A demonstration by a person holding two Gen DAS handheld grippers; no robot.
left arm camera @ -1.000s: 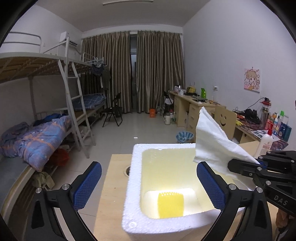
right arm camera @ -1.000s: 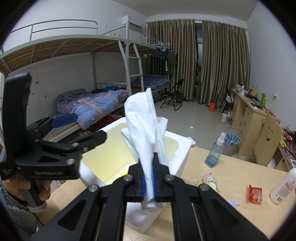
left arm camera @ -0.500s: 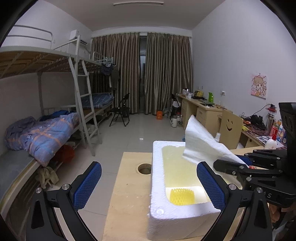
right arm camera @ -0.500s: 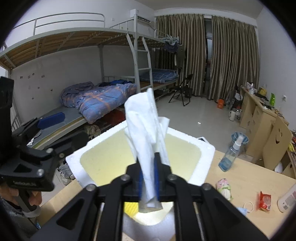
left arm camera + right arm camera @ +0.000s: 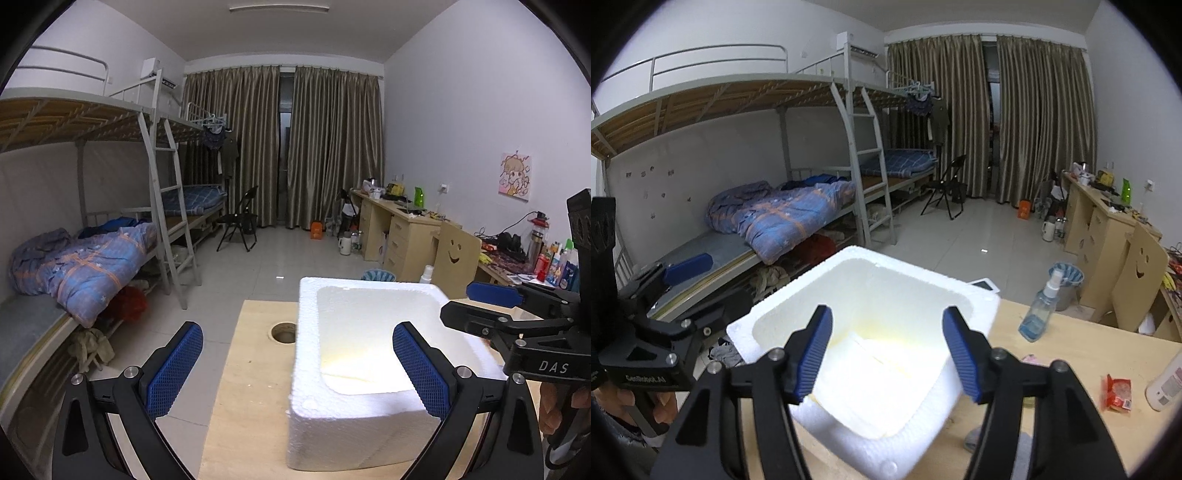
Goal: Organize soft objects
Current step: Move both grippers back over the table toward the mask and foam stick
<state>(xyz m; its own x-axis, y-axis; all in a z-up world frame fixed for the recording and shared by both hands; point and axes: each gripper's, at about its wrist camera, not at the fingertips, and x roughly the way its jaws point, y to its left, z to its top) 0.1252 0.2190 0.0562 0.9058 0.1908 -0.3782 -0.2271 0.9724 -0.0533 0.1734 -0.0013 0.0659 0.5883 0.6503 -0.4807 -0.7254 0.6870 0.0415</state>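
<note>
The right gripper (image 5: 886,347) has just been opening and now stands released with nothing between its jaws, poised over the white foam box (image 5: 975,295); the white tissue (image 5: 871,373) lies inside on the box's floor. The left gripper (image 5: 297,369) hangs spread and empty at the box's near left. By my reckoning this item is stowed, while a small pink packet (image 5: 1032,359) and red packet (image 5: 1117,393) on the wooden table (image 5: 1082,339) to the right may remain.

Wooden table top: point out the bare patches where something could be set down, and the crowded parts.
Bare: the strip of the light wooden table left of the white foam box, below the round hole. In the right wrist view, another patch between the blue spray bottle and the red snack packet. Crowded: the right edge, by the white lotion bottle.
</note>
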